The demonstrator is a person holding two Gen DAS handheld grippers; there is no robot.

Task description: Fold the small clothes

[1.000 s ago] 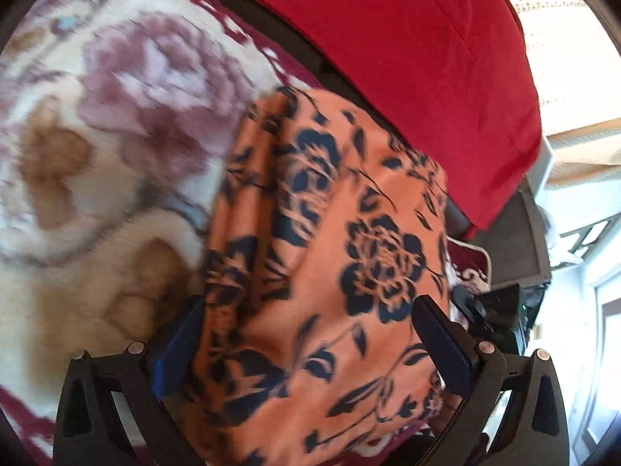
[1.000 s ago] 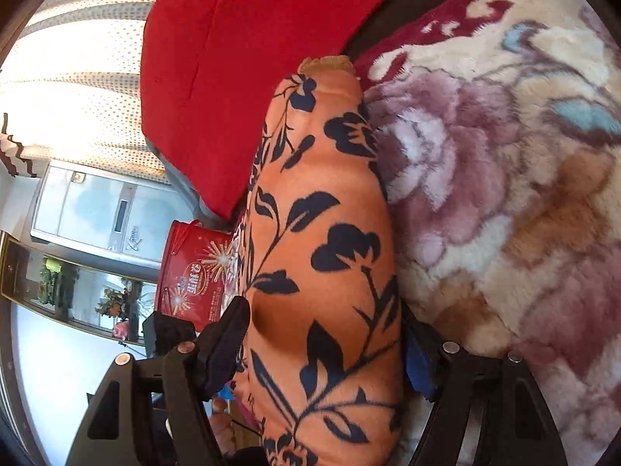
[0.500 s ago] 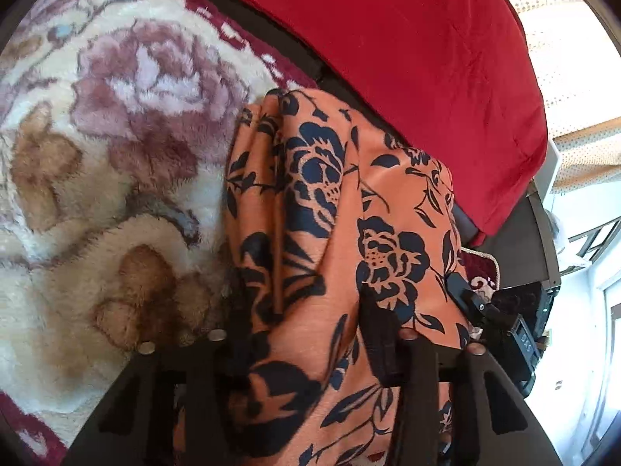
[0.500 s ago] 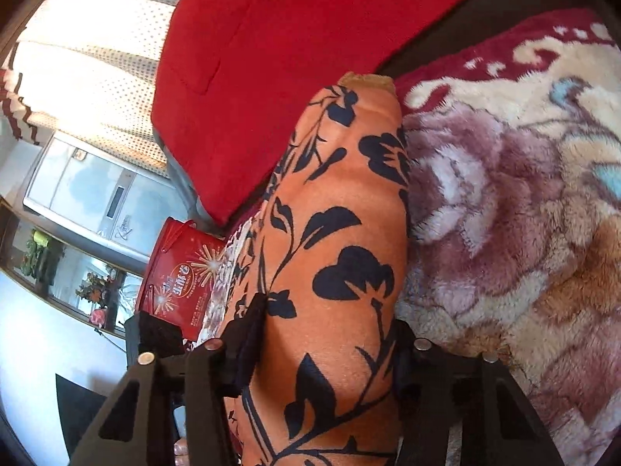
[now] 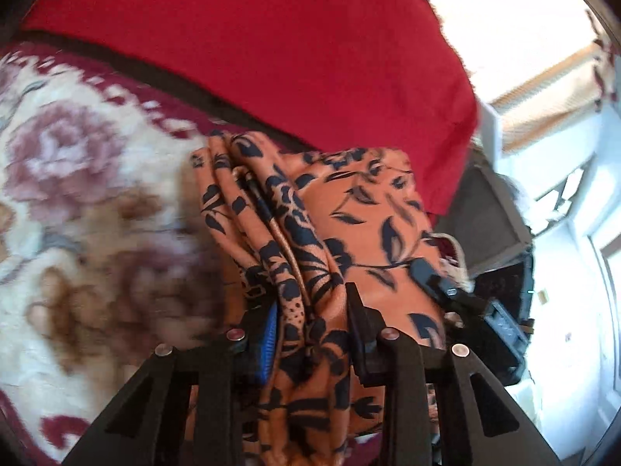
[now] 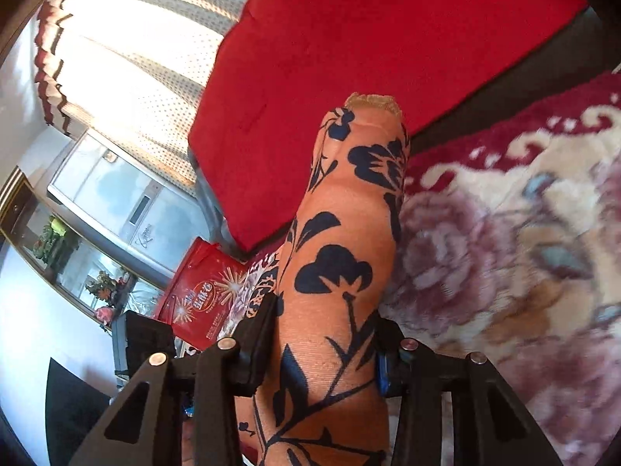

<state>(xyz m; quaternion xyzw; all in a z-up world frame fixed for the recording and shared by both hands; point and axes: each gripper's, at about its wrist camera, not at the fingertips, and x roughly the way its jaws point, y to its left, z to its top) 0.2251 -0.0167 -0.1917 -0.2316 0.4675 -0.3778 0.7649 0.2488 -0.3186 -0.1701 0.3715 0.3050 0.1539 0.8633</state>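
Mounted on each gripper, close above the orange floral garment [image 5: 361, 213] [image 6: 341, 256], angled downward; shared: garment, floral blanket [image 5: 77, 202] [image 6: 504, 240], red cushion [image 5: 271, 58] [image 6: 368, 39].

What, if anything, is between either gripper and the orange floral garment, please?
Nothing visible. The left gripper is clamped on a bunched part of the orange floral garment, and the right gripper on another part. Both sets of jaws have just been closing onto the cloth above the floral blanket.

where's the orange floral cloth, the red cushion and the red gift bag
orange floral cloth [image 5: 361, 209]: left wrist view, flat upper panel
red cushion [image 5: 271, 50]: left wrist view, middle of its face
red gift bag [image 6: 202, 295]: right wrist view, printed front
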